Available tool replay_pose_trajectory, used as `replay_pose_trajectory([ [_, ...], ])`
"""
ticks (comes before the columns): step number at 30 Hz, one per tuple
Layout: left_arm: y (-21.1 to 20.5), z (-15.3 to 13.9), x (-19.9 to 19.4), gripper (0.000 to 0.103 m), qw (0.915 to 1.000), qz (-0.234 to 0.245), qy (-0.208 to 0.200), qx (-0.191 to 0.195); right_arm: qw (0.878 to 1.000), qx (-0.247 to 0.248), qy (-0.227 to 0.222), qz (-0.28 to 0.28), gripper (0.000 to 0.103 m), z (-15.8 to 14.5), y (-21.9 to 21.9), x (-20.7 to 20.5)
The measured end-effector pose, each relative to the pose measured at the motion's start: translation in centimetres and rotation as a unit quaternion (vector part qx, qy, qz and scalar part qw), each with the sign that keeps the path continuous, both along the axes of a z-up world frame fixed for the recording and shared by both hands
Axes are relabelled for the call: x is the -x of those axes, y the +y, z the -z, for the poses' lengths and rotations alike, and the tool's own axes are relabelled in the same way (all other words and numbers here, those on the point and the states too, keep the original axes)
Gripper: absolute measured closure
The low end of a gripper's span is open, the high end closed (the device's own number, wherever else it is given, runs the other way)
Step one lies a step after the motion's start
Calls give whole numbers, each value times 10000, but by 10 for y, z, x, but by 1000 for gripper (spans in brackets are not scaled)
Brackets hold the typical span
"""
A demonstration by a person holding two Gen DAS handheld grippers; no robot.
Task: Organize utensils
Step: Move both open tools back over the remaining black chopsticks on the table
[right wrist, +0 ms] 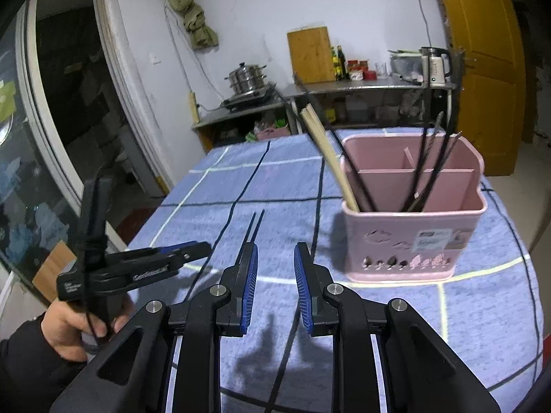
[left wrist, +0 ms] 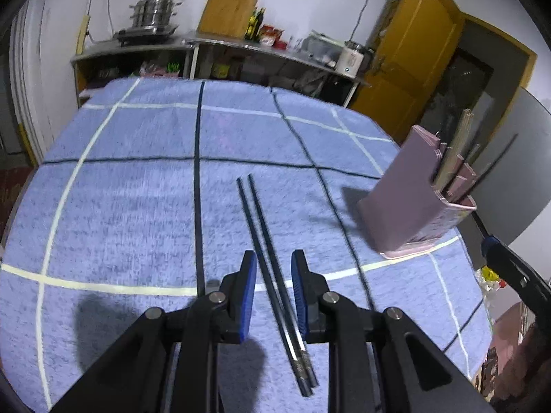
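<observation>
A pair of black chopsticks [left wrist: 268, 258] lies on the blue checked cloth, running between the fingers of my left gripper [left wrist: 273, 258], which is open around them without touching. Their tips show in the right wrist view [right wrist: 256, 222]. A pink utensil holder [left wrist: 416, 203] stands at the right on the cloth, with wooden and black chopsticks upright in it. In the right wrist view the holder [right wrist: 413, 241] is ahead to the right. My right gripper [right wrist: 275, 258] is open and empty above the cloth. The left gripper [right wrist: 179, 251] shows at the left, held by a hand.
The blue cloth [left wrist: 137, 206] covers the table. A steel counter [left wrist: 213, 43] with a pot, a cutting board and bottles stands behind. A yellow door [left wrist: 413, 51] is at the far right. The right gripper's edge [left wrist: 509, 268] shows beside the holder.
</observation>
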State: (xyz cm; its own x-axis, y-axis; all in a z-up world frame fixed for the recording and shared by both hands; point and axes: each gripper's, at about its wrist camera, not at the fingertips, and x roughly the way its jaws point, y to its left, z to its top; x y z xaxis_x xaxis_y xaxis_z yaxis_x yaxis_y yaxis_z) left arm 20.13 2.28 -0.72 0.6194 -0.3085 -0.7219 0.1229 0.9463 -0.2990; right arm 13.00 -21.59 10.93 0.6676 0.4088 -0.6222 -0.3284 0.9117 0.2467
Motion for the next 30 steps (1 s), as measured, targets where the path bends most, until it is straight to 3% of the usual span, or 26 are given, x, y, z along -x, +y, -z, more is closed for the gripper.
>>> replay_pose_trajectory([
  [15, -9, 43, -40, 81, 9989, -125, 386, -233, 9989, 62, 423, -196, 80, 40, 16, -25],
  [22, -18, 44, -42, 81, 9980, -151, 252, -554, 9987, 37, 468, -206, 80, 45, 17, -29],
  [25, -20, 45, -40, 93, 9964, -146, 204, -810, 9986, 41, 470, -236, 80, 45, 20, -28],
  [30, 0, 44, -30, 95, 9961, -319, 246, -789, 9984, 33, 491, -283, 80, 44, 23, -29],
])
